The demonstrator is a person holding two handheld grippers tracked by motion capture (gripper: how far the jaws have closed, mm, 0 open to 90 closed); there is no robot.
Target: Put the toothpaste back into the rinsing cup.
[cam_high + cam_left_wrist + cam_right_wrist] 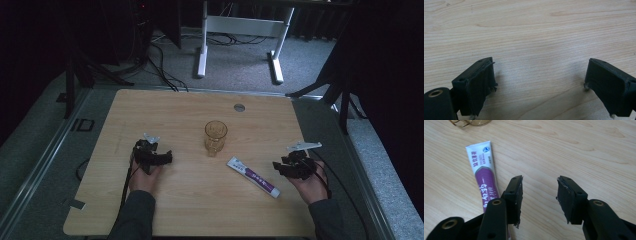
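A white and purple toothpaste tube [253, 176] lies flat on the wooden table [190, 205], slanting toward the front right. Behind it and to its left stands an amber glass cup [215, 137], upright. My right gripper [281, 166] rests just right of the tube, open, with bare wood between its jaws; in the right gripper view the tube [484, 172] lies left of my left jaw and the right gripper [539, 195] holds nothing. My left gripper [159, 156] sits at the table's left, well apart from the cup. Its jaws stand wide in the left gripper view, left gripper [539, 75] open over bare wood.
A round grey cable cap [239, 107] sits in the table near its far edge. The cup's base [471, 122] shows at the top of the right gripper view. Beyond the table stand a white desk frame [240, 35] and cables on the floor.
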